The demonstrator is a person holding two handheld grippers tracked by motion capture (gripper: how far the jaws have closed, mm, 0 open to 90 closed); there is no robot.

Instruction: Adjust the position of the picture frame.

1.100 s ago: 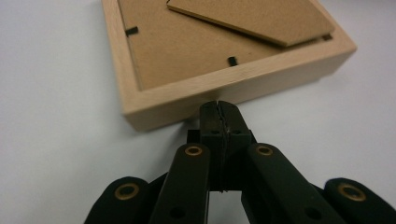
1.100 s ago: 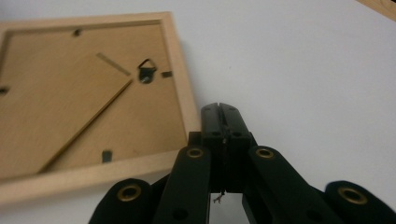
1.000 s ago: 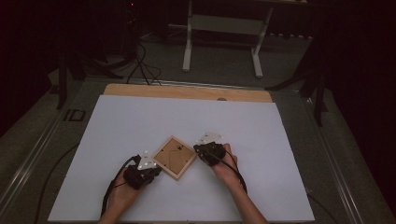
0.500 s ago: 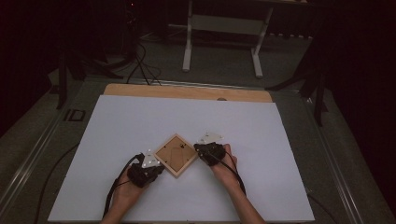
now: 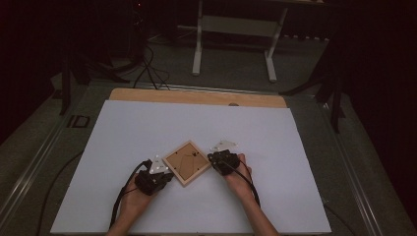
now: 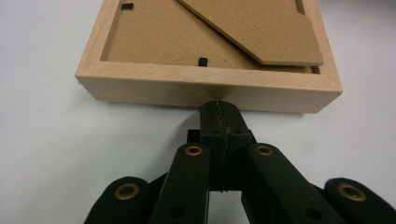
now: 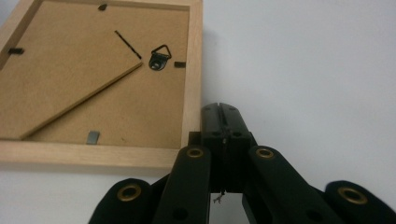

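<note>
Pale wooden square picture frame [image 5: 187,162] lies face-down mid-surface [image 5: 275,147], backing board and hanger up; left gripper [image 6: 218,109], fingers closed and empty, touches its edge at 7 o'clock; right gripper [image 7: 222,116], likewise closed and empty, sits just beside at 3; uneven pushing could spin the frame; no containers present.

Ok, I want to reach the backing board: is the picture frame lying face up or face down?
Face down. The picture frame shows its brown backing board, hanging hook and retaining tabs upward.
</note>
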